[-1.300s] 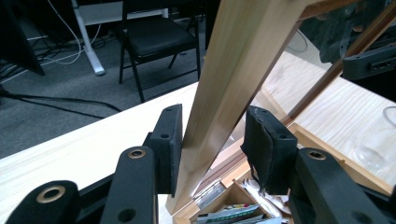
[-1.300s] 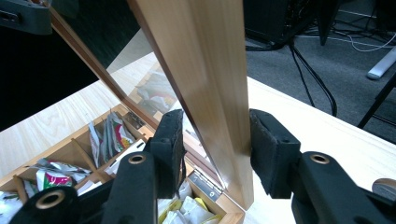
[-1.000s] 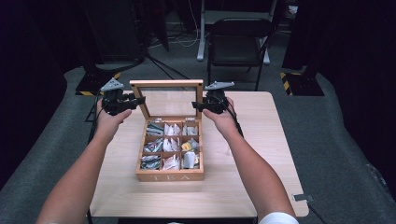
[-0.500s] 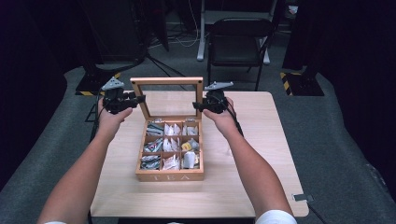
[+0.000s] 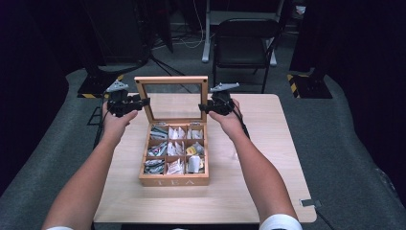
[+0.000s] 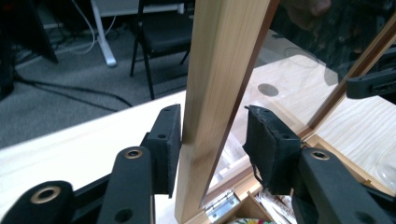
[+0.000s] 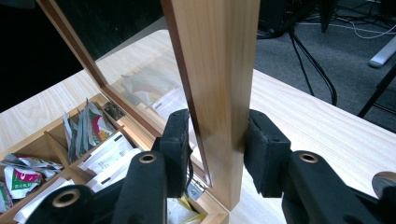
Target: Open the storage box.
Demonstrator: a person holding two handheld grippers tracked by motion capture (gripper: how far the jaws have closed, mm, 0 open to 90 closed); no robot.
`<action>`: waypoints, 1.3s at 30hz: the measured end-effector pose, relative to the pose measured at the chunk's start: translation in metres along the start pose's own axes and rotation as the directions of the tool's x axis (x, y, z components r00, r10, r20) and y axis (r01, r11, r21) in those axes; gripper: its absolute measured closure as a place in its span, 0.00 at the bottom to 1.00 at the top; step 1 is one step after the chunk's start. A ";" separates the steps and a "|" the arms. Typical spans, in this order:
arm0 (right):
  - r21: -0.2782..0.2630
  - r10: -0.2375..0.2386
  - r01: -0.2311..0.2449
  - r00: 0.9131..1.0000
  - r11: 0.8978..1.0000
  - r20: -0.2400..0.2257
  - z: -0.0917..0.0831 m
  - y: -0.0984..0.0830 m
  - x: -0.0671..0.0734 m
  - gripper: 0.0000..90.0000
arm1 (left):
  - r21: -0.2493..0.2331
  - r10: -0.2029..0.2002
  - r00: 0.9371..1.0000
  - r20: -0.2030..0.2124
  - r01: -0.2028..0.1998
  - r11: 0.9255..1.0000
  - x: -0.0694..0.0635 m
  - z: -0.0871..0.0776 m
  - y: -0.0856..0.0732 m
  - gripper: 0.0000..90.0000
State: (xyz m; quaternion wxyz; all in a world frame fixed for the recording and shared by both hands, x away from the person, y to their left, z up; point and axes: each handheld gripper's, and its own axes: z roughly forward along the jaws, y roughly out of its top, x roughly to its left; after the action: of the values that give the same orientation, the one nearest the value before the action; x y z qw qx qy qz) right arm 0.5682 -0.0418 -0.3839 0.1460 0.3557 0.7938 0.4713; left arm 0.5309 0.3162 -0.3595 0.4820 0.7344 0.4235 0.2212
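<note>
A wooden tea box (image 5: 174,181) sits mid-table, its compartments holding tea bags (image 5: 167,148). Its glass lid (image 5: 171,80) stands upright on its hinges. My left gripper (image 5: 140,102) is at the lid's left rail. In the left gripper view the rail (image 6: 224,56) runs between the jaws of the left gripper (image 6: 212,114), which have just been opening; the right pad (image 6: 266,140) stands off the wood. My right gripper (image 5: 205,107) is at the right rail. There the right gripper (image 7: 219,119) has been closing, and both pads press on the rail (image 7: 215,46).
The light wooden table (image 5: 268,143) has bare room on both sides of the box and in front of it. A black folding chair (image 5: 244,43) stands behind the table. Cables lie on the grey floor (image 5: 186,45). A small clip (image 5: 310,203) sits at the front right corner.
The lid has swung a little further up and now stands more upright. Both hands stay at its side rails, almost where they were.
</note>
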 end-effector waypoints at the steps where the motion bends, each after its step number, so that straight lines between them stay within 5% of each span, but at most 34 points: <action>1: -0.003 -0.002 0.002 1.000 1.000 -0.001 0.001 0.000 -0.001 0.70 | 0.000 0.000 1.000 0.000 0.000 1.000 0.000 0.000 0.000 0.62; 25: 0.000 0.050 -0.050 0.998 0.999 0.027 0.008 0.003 -0.006 0.71 | 0.047 0.025 0.999 0.032 -0.027 0.999 -0.004 -0.006 -0.017 0.63; 39: 0.006 0.098 -0.099 0.994 0.995 0.057 0.017 0.006 -0.012 0.71 | 0.058 0.004 0.998 0.068 -0.008 0.998 -0.005 -0.011 -0.025 0.63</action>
State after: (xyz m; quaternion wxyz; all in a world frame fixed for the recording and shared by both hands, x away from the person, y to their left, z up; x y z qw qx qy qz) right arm 0.5887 -0.0373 -0.3891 0.1435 0.4083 0.7728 0.4642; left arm 0.5095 0.3223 -0.3766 0.4737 0.7566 0.4110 0.1851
